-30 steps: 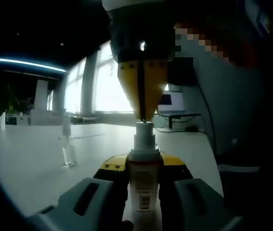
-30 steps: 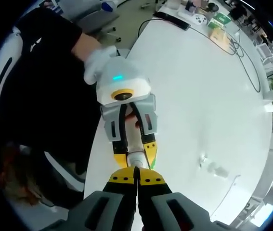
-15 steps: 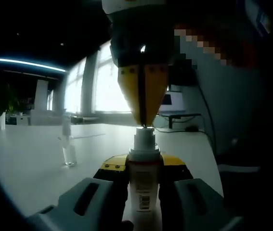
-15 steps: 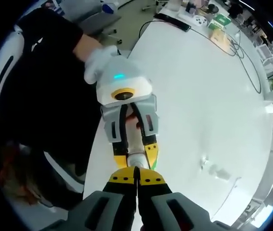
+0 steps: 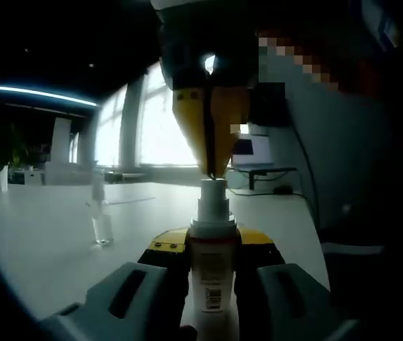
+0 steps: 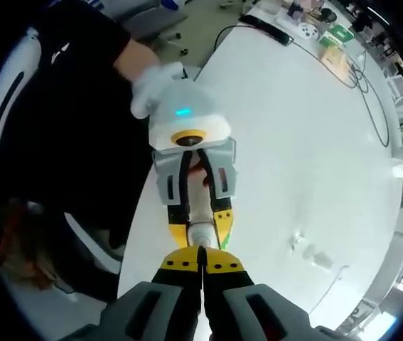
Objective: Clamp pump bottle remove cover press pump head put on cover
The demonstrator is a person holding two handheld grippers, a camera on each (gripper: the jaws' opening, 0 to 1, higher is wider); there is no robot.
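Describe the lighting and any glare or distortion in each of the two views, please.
Left gripper view: backlit by bright windows, so the pump bottle looks dim. Right gripper view: evenly lit, the white table nearly overexposed, its edges bent by fisheye.

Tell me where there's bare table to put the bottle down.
Bare white table lies between the clamped pump bottle and the clear cover, and beyond it up to the cables. The near edge is crowded: both hand-held grippers meet at the bottle.
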